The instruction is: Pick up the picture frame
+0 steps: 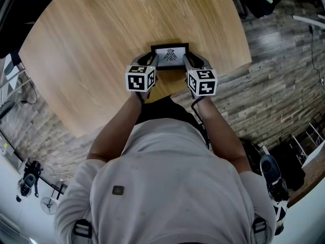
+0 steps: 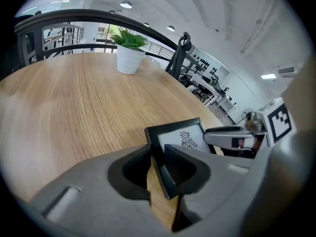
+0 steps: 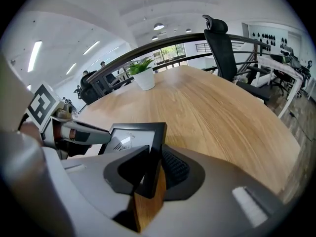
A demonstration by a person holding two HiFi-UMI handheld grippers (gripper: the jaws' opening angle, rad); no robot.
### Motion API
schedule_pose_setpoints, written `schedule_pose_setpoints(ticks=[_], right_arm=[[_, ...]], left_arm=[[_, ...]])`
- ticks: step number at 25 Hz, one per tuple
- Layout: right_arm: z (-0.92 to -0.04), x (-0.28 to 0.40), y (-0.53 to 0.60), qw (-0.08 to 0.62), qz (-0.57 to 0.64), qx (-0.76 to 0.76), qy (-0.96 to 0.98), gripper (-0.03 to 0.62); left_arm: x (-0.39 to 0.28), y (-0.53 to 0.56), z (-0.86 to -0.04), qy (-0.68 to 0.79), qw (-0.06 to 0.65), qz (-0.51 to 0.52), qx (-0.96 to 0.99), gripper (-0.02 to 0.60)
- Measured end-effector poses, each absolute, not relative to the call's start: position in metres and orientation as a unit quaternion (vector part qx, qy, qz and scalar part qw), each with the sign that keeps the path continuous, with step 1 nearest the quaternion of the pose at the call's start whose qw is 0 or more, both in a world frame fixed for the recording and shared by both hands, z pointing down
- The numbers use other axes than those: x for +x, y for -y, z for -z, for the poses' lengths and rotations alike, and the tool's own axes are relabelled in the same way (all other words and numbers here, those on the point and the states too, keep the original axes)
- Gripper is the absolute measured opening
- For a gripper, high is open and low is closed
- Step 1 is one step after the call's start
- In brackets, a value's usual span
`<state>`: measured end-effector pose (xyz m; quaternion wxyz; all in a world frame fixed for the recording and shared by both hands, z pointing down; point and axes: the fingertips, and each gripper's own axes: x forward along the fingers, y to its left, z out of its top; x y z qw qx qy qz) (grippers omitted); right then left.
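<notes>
Gripping the black rectangular picture frame (image 1: 170,55), jaws of your left gripper (image 1: 148,61) and right gripper (image 1: 190,61) pinch its side rails; lift both evenly off the wooden surface (image 1: 91,44).

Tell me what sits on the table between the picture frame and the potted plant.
Nothing: only bare table lies between picture frame and potted plant, clearest in the left gripper view.

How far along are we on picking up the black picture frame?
Done: both grippers are at the black rectangular picture frame. In hand: the left gripper and right gripper each clamp a side edge. To do: the lift; the frame looks to rest on the round wooden table.
</notes>
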<state>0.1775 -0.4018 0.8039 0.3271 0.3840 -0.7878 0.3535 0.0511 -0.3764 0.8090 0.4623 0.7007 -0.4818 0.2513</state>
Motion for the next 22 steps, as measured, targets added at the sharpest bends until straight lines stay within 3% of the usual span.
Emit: schedule_pose_setpoints(ticks=[8,22], right_arm=[[-0.756,0.199,0.389,0.294,-0.326,0.421,0.794,0.092],[-0.635,0.246,0.368,0.188,-0.245,0.507,0.805,0.089]], left_arm=[[0.070,0.370,-0.763,0.489,0.425,-0.230,0.726,0.089],[0.115,0.367,-0.635,0.496,0.294,-0.182,0.797,0.084]])
